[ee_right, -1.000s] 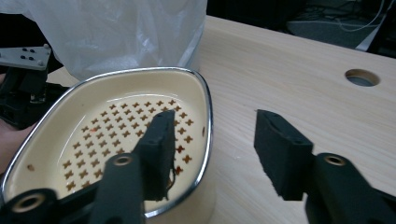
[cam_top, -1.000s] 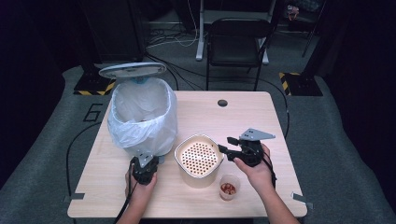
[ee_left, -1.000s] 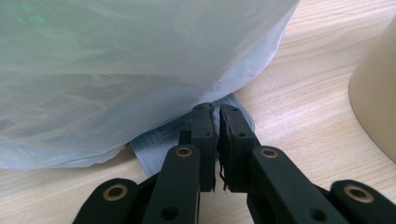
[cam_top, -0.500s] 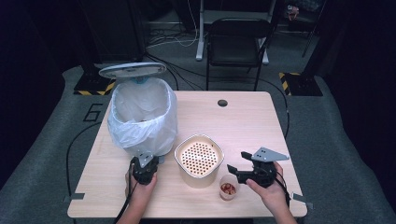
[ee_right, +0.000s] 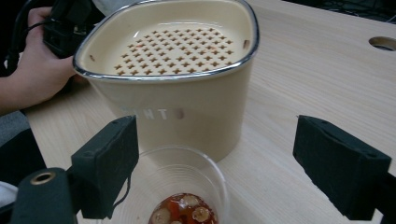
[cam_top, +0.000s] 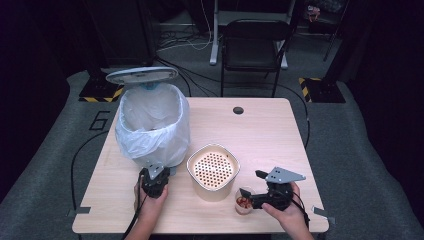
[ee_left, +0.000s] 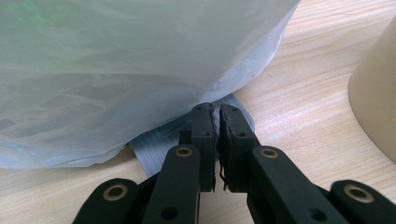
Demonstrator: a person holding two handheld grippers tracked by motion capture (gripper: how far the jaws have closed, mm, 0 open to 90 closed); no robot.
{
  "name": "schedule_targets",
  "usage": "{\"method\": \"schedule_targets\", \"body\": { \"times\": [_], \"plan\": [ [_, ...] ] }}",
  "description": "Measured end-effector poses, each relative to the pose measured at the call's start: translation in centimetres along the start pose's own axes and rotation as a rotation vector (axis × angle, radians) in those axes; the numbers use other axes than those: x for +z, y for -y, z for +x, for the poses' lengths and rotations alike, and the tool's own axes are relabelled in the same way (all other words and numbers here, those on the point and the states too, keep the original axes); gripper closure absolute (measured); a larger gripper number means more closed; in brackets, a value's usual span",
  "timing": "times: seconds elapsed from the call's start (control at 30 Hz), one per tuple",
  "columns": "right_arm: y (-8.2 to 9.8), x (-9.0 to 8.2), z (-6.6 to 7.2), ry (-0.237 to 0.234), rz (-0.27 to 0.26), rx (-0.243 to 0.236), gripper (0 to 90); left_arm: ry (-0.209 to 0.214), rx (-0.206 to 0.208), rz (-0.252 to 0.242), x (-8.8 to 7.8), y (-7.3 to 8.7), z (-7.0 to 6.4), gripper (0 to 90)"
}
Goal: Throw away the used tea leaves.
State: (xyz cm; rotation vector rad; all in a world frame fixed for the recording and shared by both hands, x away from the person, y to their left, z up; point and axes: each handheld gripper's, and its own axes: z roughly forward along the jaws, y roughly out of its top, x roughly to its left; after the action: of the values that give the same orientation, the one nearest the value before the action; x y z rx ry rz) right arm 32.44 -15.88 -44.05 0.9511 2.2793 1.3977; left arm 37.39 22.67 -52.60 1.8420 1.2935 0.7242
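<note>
On the table (cam_top: 260, 130) the lined bin (cam_top: 152, 125) stands at the left. The strainer pot (cam_top: 213, 171) stands just to its right, nearer the front. The small cup (cam_top: 244, 202) stands at the pot's front right, with food pieces (ee_right: 184, 215) inside. The chair (cam_top: 255, 47) is behind the table.

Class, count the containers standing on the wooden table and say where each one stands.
3: a bag-lined bin at the left, a beige strainer tub in the middle, and a small clear cup of food at its front right.

Dark studio: cables (cam_top: 185, 75), taped floor markers (cam_top: 100, 93)
</note>
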Motion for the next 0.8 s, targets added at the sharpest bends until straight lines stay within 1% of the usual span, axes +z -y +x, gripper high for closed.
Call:
{"method": "schedule_targets", "body": {
  "times": [0.13, 0.17, 0.2, 0.23, 0.27, 0.37, 0.43, 0.57, 0.67, 0.73, 0.77, 0.8],
  "plan": [
    [0.2, 0.4, 0.6, -0.021, 0.014, -0.003, 12.0, 0.002, -0.001, 0.001, 0.0, 0.0, 0.0, 84.9],
    [0.3, 0.5, 0.8, -0.024, 0.019, -0.008, 11.7, 0.004, -0.009, -0.003, 0.0, 0.0, -0.1, 84.9],
    [0.6, 0.7, 1.0, -0.031, 0.031, -0.01, 11.3, 0.008, -0.026, -0.01, 0.1, 0.1, -0.2, 84.9],
    [0.7, 0.8, 1.1, -0.034, 0.039, -0.009, 11.2, 0.004, -0.008, 0.0, 0.0, 0.0, -0.1, 84.9],
    [0.9, 1.0, 1.2, -0.036, 0.049, -0.008, 11.2, 0.001, 0.001, 0.001, 0.0, 0.0, 0.0, 84.9],
    [1.6, 1.2, 1.5, -0.046, 0.062, -0.023, 11.2, 0.002, -0.002, 0.001, 0.0, 0.0, 0.0, 84.9],
    [1.9, 1.3, 1.6, -0.046, 0.067, -0.023, 11.2, 0.002, -0.002, 0.0, 0.0, 0.0, 0.0, 84.9],
    [2.7, 1.8, 1.8, -0.054, 0.083, -0.046, 11.5, 0.002, 0.001, 0.002, 0.0, 0.0, 0.0, 84.9],
    [3.3, 2.2, 1.9, -0.059, 0.11, -0.062, 13.4, 0.003, -0.001, 0.005, 0.0, 0.0, 0.1, 84.9],
    [3.6, 2.5, 1.9, -0.056, 0.13, -0.086, 13.7, 0.002, 0.001, 0.006, 0.0, 0.0, 0.1, 84.9],
    [3.6, 2.6, 1.9, -0.055, 0.129, -0.089, 14.2, 0.003, 0.001, 0.003, 0.0, 0.0, 0.1, 84.9],
    [3.7, 2.7, 2.0, -0.053, 0.131, -0.088, 15.0, 0.004, 0.011, 0.01, -0.1, 0.0, 0.1, 84.9]
  ]
}}
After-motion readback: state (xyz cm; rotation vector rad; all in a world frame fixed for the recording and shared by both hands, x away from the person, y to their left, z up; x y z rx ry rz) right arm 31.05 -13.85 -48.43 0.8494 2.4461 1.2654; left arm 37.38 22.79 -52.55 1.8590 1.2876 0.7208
